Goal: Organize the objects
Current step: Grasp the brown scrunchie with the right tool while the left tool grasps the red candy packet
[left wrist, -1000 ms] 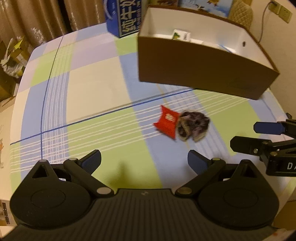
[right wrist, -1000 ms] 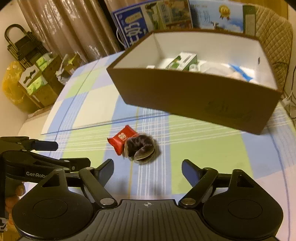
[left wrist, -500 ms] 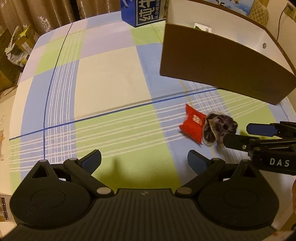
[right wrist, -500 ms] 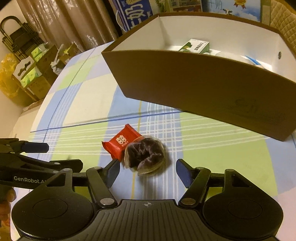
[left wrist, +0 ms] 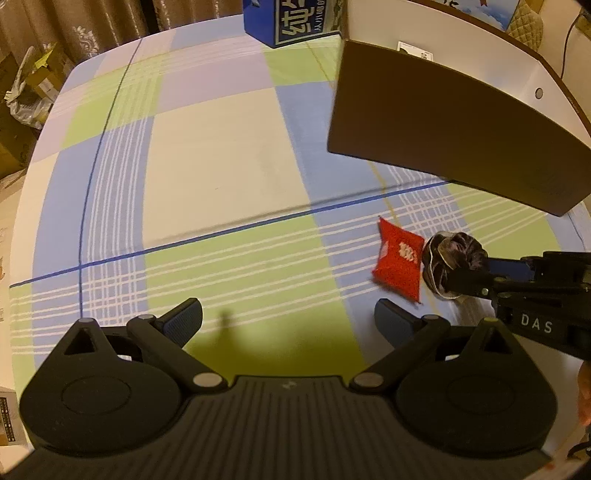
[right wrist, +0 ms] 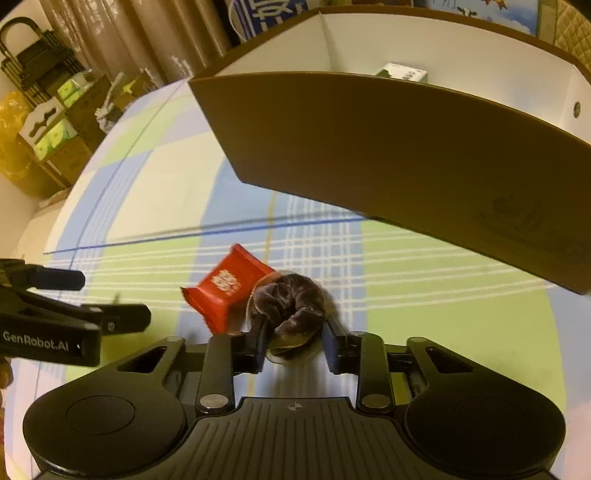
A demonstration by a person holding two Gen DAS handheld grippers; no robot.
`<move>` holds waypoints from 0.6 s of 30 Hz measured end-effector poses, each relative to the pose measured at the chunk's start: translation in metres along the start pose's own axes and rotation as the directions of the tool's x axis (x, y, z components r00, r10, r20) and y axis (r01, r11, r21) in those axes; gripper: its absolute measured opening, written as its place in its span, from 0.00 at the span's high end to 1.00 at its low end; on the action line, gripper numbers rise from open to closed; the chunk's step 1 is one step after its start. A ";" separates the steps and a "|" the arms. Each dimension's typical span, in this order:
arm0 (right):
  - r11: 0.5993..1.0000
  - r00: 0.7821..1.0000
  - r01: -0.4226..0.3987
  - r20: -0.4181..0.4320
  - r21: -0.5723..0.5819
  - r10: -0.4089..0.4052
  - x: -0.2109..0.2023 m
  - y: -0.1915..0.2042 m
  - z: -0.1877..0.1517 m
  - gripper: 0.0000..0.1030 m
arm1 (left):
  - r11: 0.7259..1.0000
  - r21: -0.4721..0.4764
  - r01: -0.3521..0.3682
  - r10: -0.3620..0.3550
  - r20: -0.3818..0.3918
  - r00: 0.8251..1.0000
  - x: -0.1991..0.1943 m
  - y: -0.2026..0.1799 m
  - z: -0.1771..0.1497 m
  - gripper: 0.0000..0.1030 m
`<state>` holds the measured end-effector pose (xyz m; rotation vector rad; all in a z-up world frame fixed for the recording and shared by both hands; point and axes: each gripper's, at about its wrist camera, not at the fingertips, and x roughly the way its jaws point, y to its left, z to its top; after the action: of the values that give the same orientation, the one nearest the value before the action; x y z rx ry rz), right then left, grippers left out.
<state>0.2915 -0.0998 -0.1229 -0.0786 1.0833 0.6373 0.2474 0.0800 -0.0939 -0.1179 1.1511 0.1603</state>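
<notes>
My right tool (right wrist: 293,341) is low over the table (left wrist: 207,155), fingers closed most of the way in on a dark velvet scrunchie (right wrist: 291,306). Both pads sit against its near edge, one on each side; the scrunchie lies on the checked tablecloth. In the left wrist view the same right tool (left wrist: 476,271) comes in from the right edge, its tip on the scrunchie (left wrist: 448,253).

A red snack packet (right wrist: 227,291) lies flat, touching the scrunchie on its left. It is outside the grip.

My left tool (left wrist: 288,319) hangs above bare cloth, fingers spread wide, nothing between them. The red packet (left wrist: 399,264) lies ahead and to its right, just beyond the right fingertip.

The brown cardboard box (right wrist: 388,158), white inside, stands on the table just behind the two items, not touching them. A small green-and-white carton (right wrist: 404,72) shows over its near wall. A blue carton (left wrist: 295,22) with white print stands at the far table edge, beside the box's left corner.
</notes>
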 end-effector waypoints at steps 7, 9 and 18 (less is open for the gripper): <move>0.998 0.999 0.038 0.023 0.050 -0.039 -0.018 -0.021 -0.005 0.77 | 0.999 0.030 0.032 -0.032 0.012 0.999 0.001 -0.011 0.008 0.05; 0.996 0.997 0.066 0.031 0.066 -0.068 -0.025 -0.031 -0.007 0.77 | 0.998 0.042 0.040 -0.041 0.013 0.999 0.002 -0.015 0.010 0.05; 0.967 0.986 0.146 0.051 0.208 -0.159 -0.060 -0.091 -0.025 0.77 | 0.987 0.124 0.099 -0.102 0.017 0.995 0.014 -0.040 0.017 0.10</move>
<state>0.3003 -0.2099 -0.1059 0.0364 1.0608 0.3856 0.2760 0.0443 -0.0998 -0.0644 1.1265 0.0011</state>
